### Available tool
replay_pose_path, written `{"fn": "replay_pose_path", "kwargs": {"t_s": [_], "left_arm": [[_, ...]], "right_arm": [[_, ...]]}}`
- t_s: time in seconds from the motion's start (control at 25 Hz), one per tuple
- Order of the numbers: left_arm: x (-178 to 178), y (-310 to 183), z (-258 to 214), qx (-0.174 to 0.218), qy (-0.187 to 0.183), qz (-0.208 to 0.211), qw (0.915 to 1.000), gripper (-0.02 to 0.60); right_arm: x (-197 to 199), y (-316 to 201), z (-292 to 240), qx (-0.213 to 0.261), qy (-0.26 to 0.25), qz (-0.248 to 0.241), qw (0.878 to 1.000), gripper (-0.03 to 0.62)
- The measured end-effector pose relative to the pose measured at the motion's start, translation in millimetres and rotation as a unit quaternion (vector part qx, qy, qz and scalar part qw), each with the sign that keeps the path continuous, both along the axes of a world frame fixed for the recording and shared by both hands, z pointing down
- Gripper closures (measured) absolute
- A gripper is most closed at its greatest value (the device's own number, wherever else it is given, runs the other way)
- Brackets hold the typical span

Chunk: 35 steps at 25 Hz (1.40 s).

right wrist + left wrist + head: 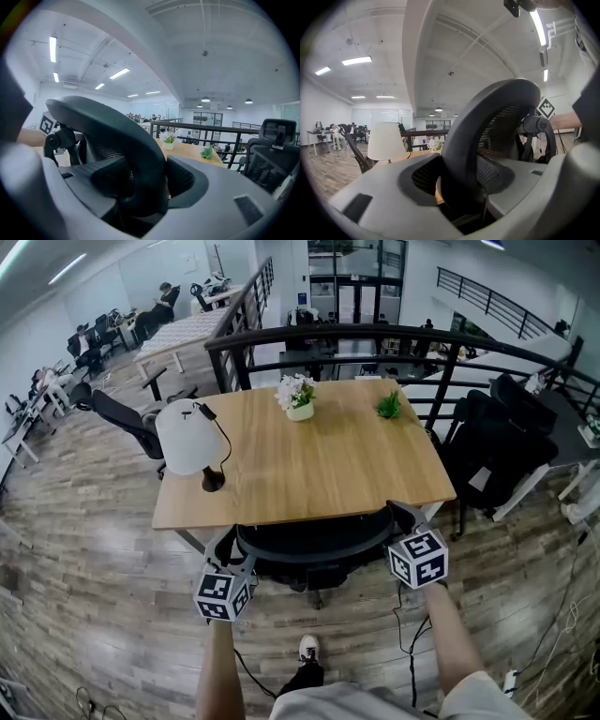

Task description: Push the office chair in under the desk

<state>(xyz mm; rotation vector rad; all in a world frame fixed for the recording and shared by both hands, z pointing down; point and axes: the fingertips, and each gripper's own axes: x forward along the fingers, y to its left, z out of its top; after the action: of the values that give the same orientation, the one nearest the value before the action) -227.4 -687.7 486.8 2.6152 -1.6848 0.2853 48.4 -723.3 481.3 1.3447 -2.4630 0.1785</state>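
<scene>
The office chair point(314, 545) is sitting with its seat already tucked beneath the near edge of the tabletop point(319, 474), only its curved backrest showing. The left tongs point(223, 554) and right tongs point(403, 519) are each clamping the backrest rim at opposite ends, probably so the push is going in straight and the chair is not swivelling. A lamp point(192, 437), a flower pot point(298, 396) and a small green plant point(389, 407) are standing clear on top. A cable point(246, 669) is trailing over the floor beside the person's shoe point(307, 648), where a castor could be catching.

Wood-plank floor point(75, 615), black railing point(328, 330)
</scene>
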Motion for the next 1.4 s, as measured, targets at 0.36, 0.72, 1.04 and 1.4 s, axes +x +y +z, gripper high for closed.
{"fn": "replay_pose_path", "kwargs": {"t_s": [0.36,0.72,1.04,1.4], "left_arm": [[-7,-45,2,-0.003,0.001,0.004,1.0000,0.311],[-12,-78,0,-0.007,0.002,0.006,1.0000,0.311],[-27,-106,3,-0.011,-0.001,0.019,0.9998,0.311],[-32,-111,3,-0.015,-0.003,0.025,0.9996,0.311]], "right_arm": [[-7,-42,2,-0.003,0.004,-0.003,1.000,0.338],[-10,-74,1,-0.009,0.005,0.003,1.000,0.336],[-25,-93,4,-0.008,0.006,0.001,1.000,0.332],[-30,-97,5,0.003,-0.002,0.005,1.000,0.332]]}}
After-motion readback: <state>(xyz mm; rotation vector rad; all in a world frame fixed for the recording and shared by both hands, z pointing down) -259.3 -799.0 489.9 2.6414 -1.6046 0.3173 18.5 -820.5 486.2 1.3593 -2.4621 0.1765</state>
